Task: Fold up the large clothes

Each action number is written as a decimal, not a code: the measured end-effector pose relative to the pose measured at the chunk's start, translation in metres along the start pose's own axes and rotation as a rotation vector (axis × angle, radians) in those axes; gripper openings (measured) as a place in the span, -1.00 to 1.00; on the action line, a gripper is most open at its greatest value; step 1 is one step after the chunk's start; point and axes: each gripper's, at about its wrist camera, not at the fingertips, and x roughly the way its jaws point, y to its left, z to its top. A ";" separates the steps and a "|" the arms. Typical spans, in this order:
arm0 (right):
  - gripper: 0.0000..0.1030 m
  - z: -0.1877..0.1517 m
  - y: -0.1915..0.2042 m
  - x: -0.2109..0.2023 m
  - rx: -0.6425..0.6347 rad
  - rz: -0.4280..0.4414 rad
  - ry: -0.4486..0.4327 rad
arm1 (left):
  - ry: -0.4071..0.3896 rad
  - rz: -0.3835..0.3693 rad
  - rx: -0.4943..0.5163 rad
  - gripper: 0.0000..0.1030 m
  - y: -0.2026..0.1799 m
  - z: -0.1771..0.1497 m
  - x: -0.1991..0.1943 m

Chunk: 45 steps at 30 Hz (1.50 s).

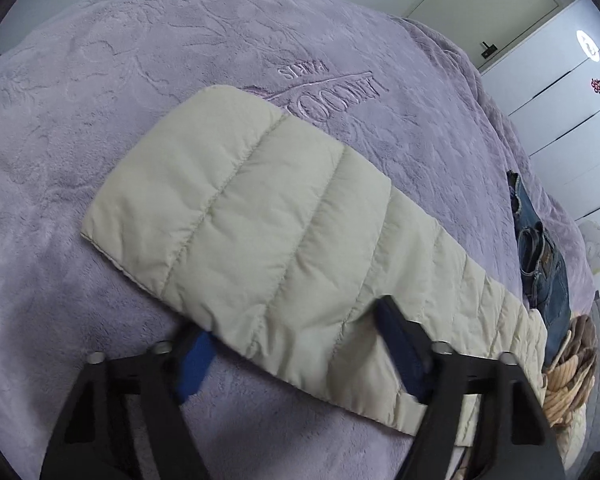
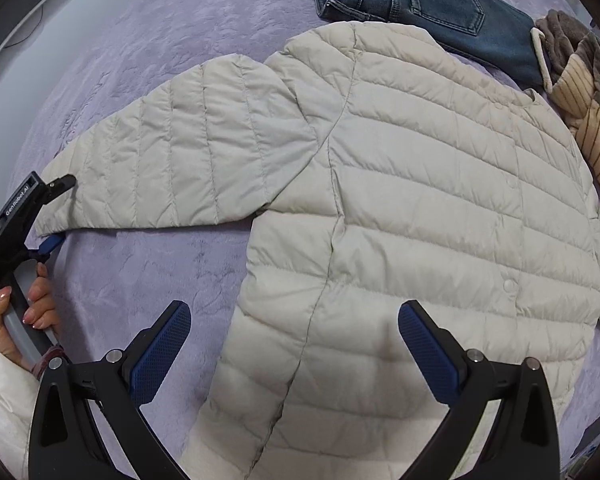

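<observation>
A cream quilted puffer jacket (image 2: 420, 208) lies flat on a purple blanket (image 2: 148, 280), its left sleeve (image 2: 172, 152) stretched out sideways. In the left wrist view the sleeve (image 1: 260, 220) lies across the blanket, and my left gripper (image 1: 292, 344) is open, one finger under the sleeve's edge and one over it near the cuff end. It also shows in the right wrist view (image 2: 52, 212) at the cuff. My right gripper (image 2: 296, 344) is open and empty, hovering over the jacket's lower hem.
Folded blue jeans (image 2: 420, 0) lie beyond the jacket's shoulder. A brown and striped garment (image 2: 588, 112) lies at the right by the collar. White cupboards (image 1: 560, 92) and a door stand beyond the bed. A dark monitor (image 2: 16, 4) is at top left.
</observation>
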 end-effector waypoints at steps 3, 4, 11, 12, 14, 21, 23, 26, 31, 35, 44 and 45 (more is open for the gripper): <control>1.00 0.017 -0.001 0.003 0.006 -0.001 -0.036 | 0.021 -0.070 0.033 -0.73 0.001 0.007 -0.003; 1.00 0.024 -0.001 0.004 0.010 -0.001 -0.049 | 0.017 -0.084 0.050 -0.77 -0.001 0.009 -0.007; 0.16 0.064 0.002 0.014 0.011 0.037 -0.144 | -0.035 -0.198 0.169 -0.78 -0.031 0.010 -0.045; -0.21 0.066 0.001 0.020 0.012 0.055 -0.132 | -0.041 -0.212 0.185 -0.78 -0.037 0.009 -0.050; -0.41 0.069 -0.004 0.035 0.042 0.097 -0.107 | -0.052 -0.231 0.228 -0.78 -0.051 0.005 -0.060; -0.45 0.069 0.000 0.084 0.051 0.126 -0.074 | -0.069 -0.297 0.386 -0.78 -0.120 -0.020 -0.091; -0.45 0.071 0.001 0.088 0.043 0.141 -0.074 | -0.069 -0.312 0.440 -0.78 -0.147 -0.032 -0.097; -0.45 0.073 -0.008 0.079 0.069 0.217 -0.067 | -0.064 -0.323 0.531 -0.78 -0.194 -0.056 -0.098; -0.44 0.058 -0.060 0.044 0.167 0.300 -0.109 | -0.010 -0.338 0.706 -0.78 -0.274 -0.115 -0.085; -0.44 0.029 -0.125 0.014 0.259 0.250 -0.154 | 0.059 -0.324 0.861 -0.78 -0.334 -0.178 -0.060; -0.44 -0.059 -0.276 -0.025 0.478 0.069 -0.182 | 0.135 -0.154 1.186 -0.78 -0.412 -0.308 0.009; -0.44 -0.067 -0.287 -0.024 0.500 0.066 -0.174 | 0.146 -0.136 1.213 -0.78 -0.417 -0.319 0.016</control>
